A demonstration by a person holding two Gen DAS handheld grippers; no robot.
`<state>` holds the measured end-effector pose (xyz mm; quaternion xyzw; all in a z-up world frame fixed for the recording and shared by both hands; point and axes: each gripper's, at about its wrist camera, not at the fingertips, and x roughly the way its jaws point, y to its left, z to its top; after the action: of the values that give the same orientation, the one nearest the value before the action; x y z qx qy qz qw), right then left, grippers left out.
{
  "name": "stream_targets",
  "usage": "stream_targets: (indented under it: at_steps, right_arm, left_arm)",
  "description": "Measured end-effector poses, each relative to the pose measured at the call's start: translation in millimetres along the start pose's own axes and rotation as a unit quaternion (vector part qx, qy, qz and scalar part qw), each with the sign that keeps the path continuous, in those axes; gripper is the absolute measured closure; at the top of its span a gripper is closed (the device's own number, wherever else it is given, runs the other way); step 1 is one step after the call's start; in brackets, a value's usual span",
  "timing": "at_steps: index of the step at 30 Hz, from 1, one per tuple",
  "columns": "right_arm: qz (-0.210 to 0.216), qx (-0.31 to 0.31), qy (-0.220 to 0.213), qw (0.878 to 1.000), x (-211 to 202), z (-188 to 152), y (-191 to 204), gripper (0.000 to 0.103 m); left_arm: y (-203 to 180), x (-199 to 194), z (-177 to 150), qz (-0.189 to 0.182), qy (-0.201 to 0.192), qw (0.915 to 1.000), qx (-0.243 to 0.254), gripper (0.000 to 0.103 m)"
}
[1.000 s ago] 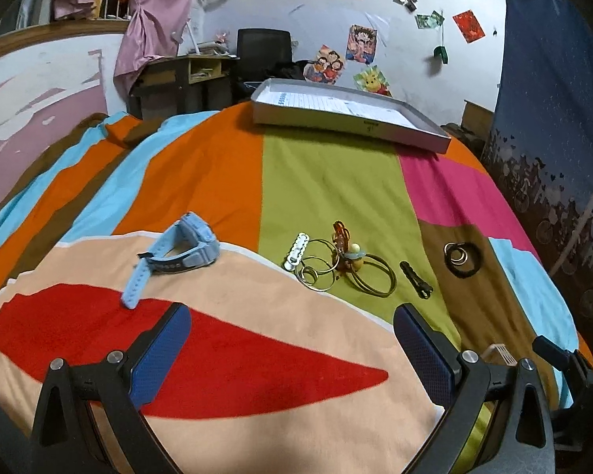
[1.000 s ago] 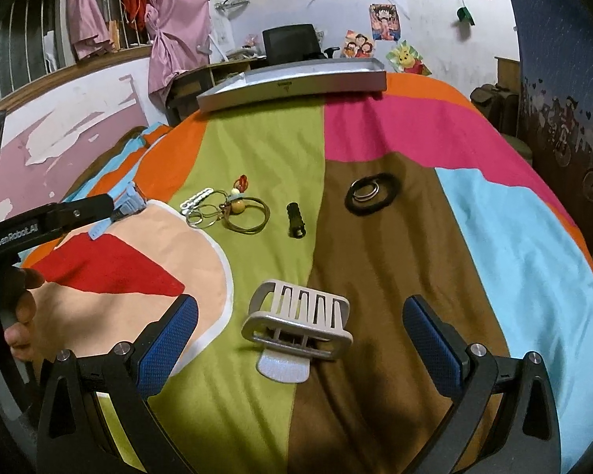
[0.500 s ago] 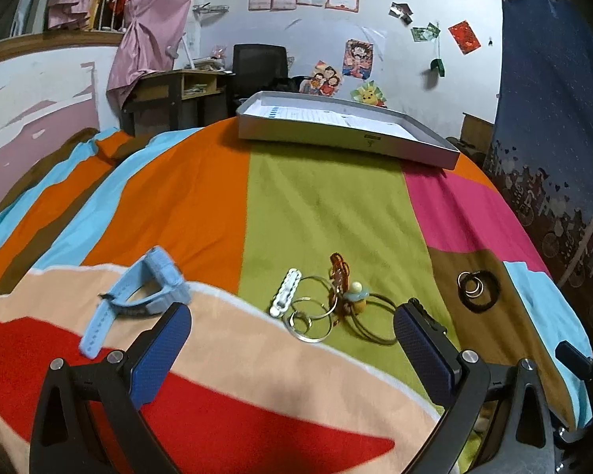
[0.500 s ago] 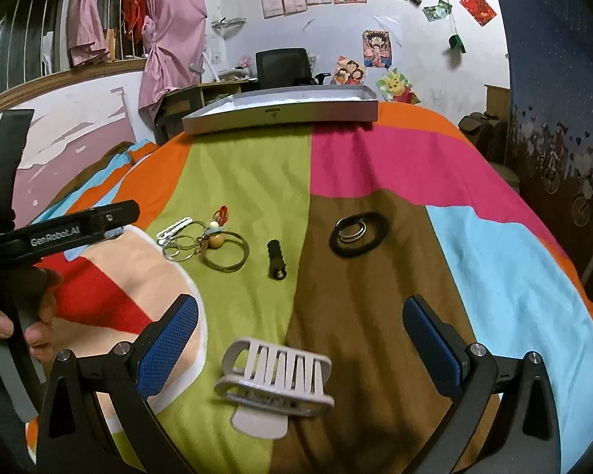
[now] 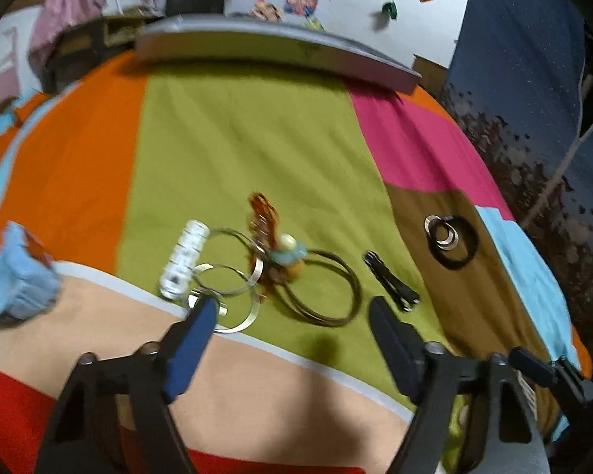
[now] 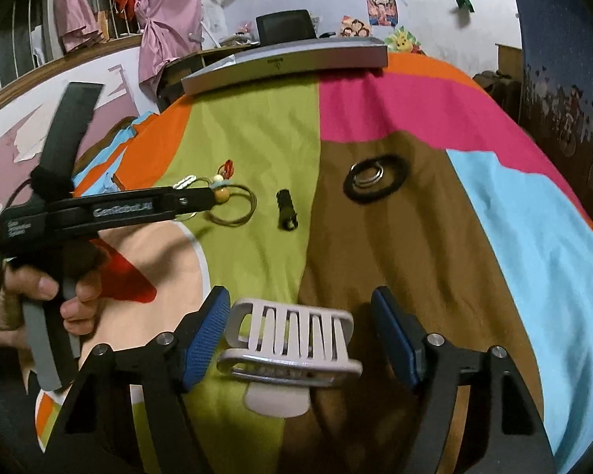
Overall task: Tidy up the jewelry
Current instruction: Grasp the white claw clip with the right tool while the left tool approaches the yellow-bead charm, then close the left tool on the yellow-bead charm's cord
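Left wrist view: the left hand-held gripper (image 5: 292,316) hangs with jaws spread wide and empty over a tangle of thin silver metal bangles (image 5: 225,288), a white beaded bar clip (image 5: 184,258) and a brown hoop with a bead charm (image 5: 320,288) on the striped bed cover (image 5: 257,138). Since they interlock, closing on one could drag the rest.

Right wrist view: the right hand-held gripper (image 6: 298,324), also spread and empty, straddles a white plastic claw hair clip (image 6: 290,341); its slatted shell could slip or pivot when squeezed. The left tool reads roughly "GenRobot.AI", blurred.
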<state>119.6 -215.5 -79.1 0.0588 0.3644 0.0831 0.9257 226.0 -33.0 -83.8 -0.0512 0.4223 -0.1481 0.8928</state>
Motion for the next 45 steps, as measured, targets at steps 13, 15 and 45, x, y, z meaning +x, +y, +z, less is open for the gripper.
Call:
stream_targets:
  at_steps: [13,15,45]
  right_arm:
    - [0.008,0.008,0.020,1.000,4.3,-7.8,2.0,0.042]
    - [0.012,0.008,0.018,1.000,5.2,-6.7,2.6,0.042]
    - [0.018,0.015,-0.057,0.998,-16.3,40.1,-5.6,0.042]
  left_arm:
    - [4.9,35.3,2.1,-0.052,0.046,0.9953,-0.067,0.089]
    - [2.5,35.8,0.6,-0.054,0.049,0.9952,-0.065,0.094]
    - [-17.3,-43.0,6.9,-0.119,0.081,0.9896,-0.011,0.100]
